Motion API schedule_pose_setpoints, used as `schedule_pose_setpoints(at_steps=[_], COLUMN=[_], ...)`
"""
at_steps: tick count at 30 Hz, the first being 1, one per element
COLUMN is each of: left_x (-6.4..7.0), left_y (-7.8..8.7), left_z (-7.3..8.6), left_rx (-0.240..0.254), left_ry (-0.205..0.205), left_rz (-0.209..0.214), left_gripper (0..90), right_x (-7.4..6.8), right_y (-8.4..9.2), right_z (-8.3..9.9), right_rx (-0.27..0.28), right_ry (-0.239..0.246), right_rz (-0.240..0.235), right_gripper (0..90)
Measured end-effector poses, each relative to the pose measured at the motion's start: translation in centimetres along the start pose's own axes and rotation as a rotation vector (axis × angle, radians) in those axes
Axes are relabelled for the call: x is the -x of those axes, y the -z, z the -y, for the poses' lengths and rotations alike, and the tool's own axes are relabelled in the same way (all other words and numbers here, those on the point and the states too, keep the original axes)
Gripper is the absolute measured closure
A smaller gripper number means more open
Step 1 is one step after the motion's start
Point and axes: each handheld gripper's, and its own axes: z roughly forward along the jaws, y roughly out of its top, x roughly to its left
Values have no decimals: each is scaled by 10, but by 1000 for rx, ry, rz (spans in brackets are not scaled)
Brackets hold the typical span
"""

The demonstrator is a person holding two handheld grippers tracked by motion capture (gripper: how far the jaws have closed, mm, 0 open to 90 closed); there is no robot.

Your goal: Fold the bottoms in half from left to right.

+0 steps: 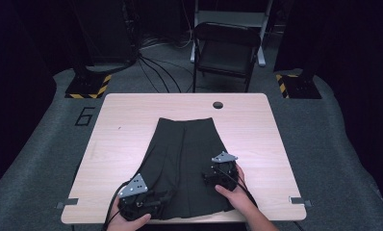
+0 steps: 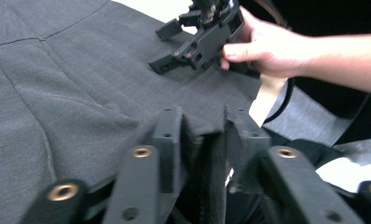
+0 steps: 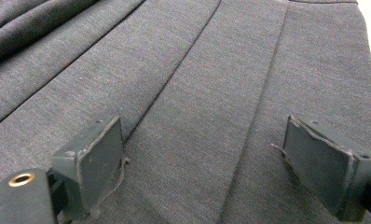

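High view: a dark skirt [image 1: 185, 163] lies flat on the table [image 1: 257, 134], hem at the near edge. Left gripper view: the left gripper [image 2: 203, 128] stands part open, a fold of hem between its jaws; whether the pads press it cannot be told. Right gripper view: the right gripper [image 3: 202, 158] stands wide open over the cloth.

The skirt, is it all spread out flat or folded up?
Mostly spread flat: the skirt lies open on the table, waistband far, hem near. Only a bit of hem stands bunched between the left gripper jaws.
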Motion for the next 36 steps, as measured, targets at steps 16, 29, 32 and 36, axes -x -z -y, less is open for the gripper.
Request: schedule_pose_setpoints(at_steps=[16, 29, 32, 36], left_x=[-24, -36, -38, -39], left_y=[7, -26, -31, -37], left_z=[-3, -2, -3, 0], left_rx=[22, -25, -35, -42], left_ry=[27, 44, 47, 54], left_rz=[-58, -94, -97, -93], left_gripper=[472, 445, 442, 441], right_x=[0, -1, -2, -2], right_y=[0, 0, 1, 3], right_z=[0, -1, -4, -12], right_rx=[1, -10, -30, -68], right_ry=[5, 2, -9, 12], right_rz=[-1, 5, 3, -6], right_gripper=[117, 127, 146, 260])
